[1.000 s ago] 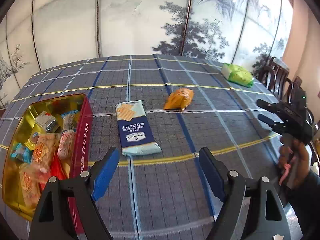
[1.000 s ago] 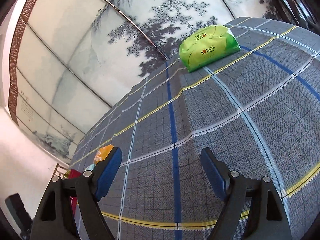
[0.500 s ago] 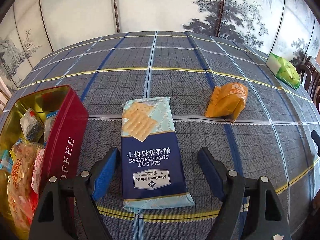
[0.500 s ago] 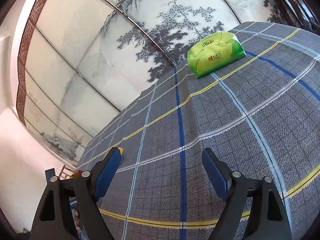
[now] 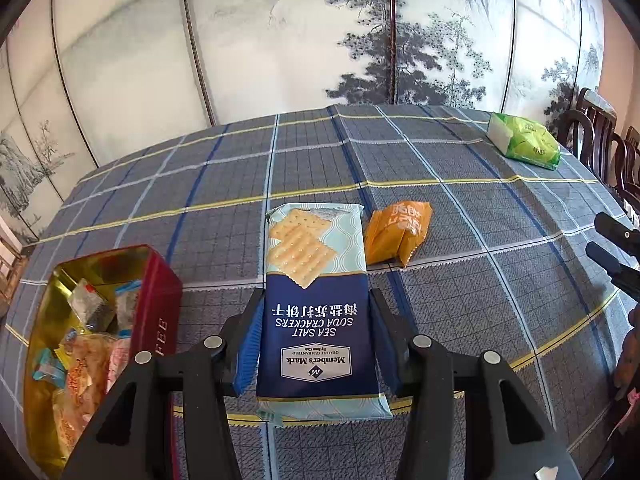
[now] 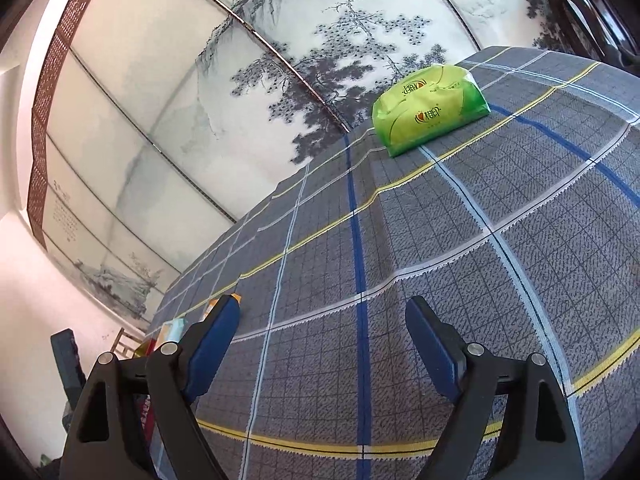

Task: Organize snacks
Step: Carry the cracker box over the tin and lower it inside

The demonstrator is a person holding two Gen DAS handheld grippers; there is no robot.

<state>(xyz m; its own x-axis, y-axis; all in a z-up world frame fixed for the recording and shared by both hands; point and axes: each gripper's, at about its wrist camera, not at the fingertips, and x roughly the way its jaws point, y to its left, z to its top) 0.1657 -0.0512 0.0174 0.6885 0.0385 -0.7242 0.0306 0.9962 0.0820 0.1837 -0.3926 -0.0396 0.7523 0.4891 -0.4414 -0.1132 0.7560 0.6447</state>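
Note:
A blue and pale-teal soda cracker pack [image 5: 316, 280] lies lengthwise on the checked tablecloth [image 5: 460, 312]. My left gripper [image 5: 316, 320] straddles its near half; the jaws are closing and the blue pads [image 5: 250, 336] meet its two long sides. An orange snack pack [image 5: 400, 232] rests just right of it. At the far right lies a green pack [image 5: 524, 146]. The red tin [image 5: 158, 300] at left holds several wrapped snacks. In the right wrist view my right gripper [image 6: 323, 312] is open over bare cloth, well short of the green pack [image 6: 430, 110].
A painted folding screen [image 5: 280, 40] stands behind the table. Dark wooden chairs [image 5: 600, 132] line the right side. The right gripper's black tips [image 5: 616, 248] and a hand show at the left view's right edge. Cloth between the orange and green packs is bare.
My left gripper moved forward over the cracker pack and its jaws narrowed from wide apart to touching the pack's sides. The right gripper stayed open and drew slightly nearer the green pack.

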